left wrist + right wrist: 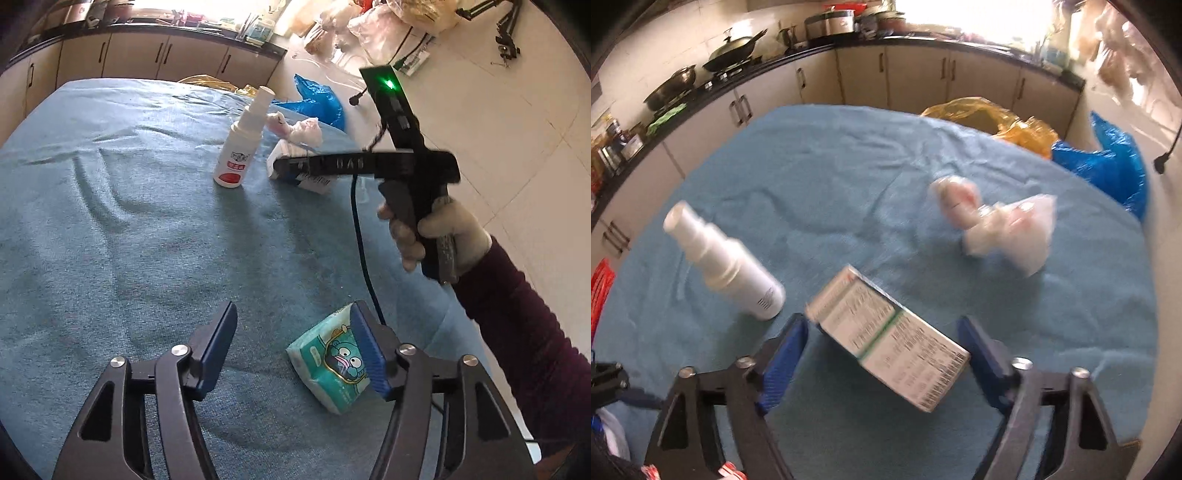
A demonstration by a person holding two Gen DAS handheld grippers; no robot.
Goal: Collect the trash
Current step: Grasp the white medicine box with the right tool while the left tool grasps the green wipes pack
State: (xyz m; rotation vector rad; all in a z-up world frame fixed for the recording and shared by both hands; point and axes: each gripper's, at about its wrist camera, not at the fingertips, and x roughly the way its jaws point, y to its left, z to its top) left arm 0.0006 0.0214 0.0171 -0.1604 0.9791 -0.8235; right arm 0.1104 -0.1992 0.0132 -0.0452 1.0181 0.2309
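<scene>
Your left gripper (293, 350) was spread wide, blue-padded jaws holding nothing. The teal-and-white soft tissue pack with a cartoon face (328, 363) lay flat on the blue terry cloth table cover (110, 240), partly behind the right-side pad (369, 350); contact there couldn't be judged, and the left-side pad was well clear of it.

Your right gripper (882, 354) was also wide open. The white printed cardboard box with a green stripe and barcode (890, 339) sat tilted between the jaws, one corner just beside the left-side pad (786, 354), a gap on the other side. Frame was motion-blurred, so I couldn't tell whether either pad touched it. No pinch visible.

Further out, the white plastic spray bottle with a red label (240, 147) stood upright on the cloth, left of the box in the right wrist view. Beyond the box lay a crumpled white plastic wrapper with pink patches (1008, 229), near the far-right edge of the table. Past the table edge sat a yellow plastic bag (997, 118) and a blue plastic bag (1115, 166).

From the left wrist view, your gloved right hand (436, 236) gripped the handle of the right tool over the box area.
</scene>
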